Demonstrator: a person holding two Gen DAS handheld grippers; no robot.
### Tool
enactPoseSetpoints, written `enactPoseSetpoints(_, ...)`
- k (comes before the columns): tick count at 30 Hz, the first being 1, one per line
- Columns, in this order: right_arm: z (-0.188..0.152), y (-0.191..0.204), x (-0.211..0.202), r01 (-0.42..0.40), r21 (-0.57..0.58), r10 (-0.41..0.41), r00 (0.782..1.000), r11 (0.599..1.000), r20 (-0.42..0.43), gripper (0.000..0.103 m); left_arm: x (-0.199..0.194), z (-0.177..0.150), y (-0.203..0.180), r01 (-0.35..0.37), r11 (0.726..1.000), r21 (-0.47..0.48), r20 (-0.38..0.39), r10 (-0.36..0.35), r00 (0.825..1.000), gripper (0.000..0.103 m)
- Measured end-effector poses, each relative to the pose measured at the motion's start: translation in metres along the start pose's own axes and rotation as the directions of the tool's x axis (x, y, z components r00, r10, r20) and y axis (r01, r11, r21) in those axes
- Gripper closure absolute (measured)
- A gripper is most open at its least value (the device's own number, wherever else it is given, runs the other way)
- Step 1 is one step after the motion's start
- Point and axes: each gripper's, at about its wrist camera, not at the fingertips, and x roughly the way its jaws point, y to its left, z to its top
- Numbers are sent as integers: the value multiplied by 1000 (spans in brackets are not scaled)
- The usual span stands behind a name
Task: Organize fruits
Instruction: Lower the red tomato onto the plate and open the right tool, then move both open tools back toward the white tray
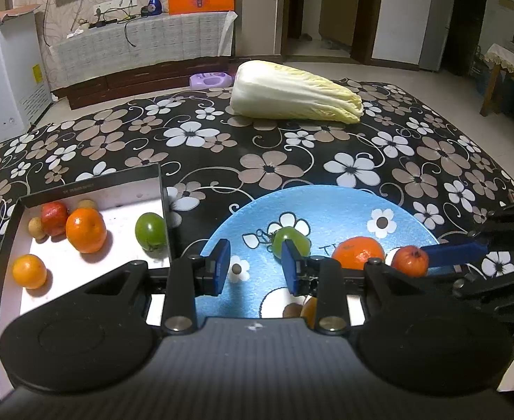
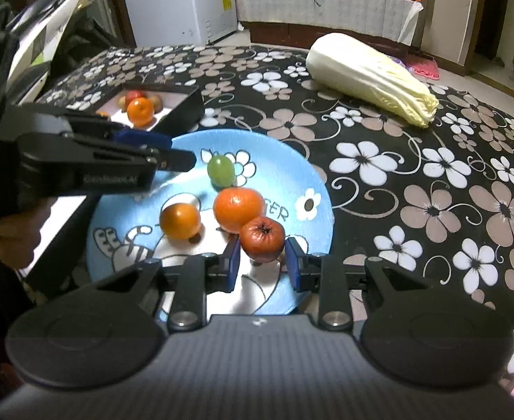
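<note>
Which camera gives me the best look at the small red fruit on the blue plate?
The right wrist view: the red fruit sits close and whole between the right hand-held gripper fingers. The left wrist view shows it small, off right beside the orange.

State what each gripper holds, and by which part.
Left gripper: nothing, open. Right gripper: around the small red wrinkled fruit's sides; contact unclear.

Dim warm indoor light from above; the blue plate shows white glare at its far rim; fruits cast short soft shadows; fisheye bending curves the table's edges; right-wrist view is blurred at left; corners vignette black.
</note>
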Motion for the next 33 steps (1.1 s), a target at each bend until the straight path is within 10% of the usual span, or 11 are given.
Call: enactPoseSetpoints(33,17,25,-8,-64,-39,68,993,997,94,54,-24,-5,39,-16,999,-35,33,17,999,62)
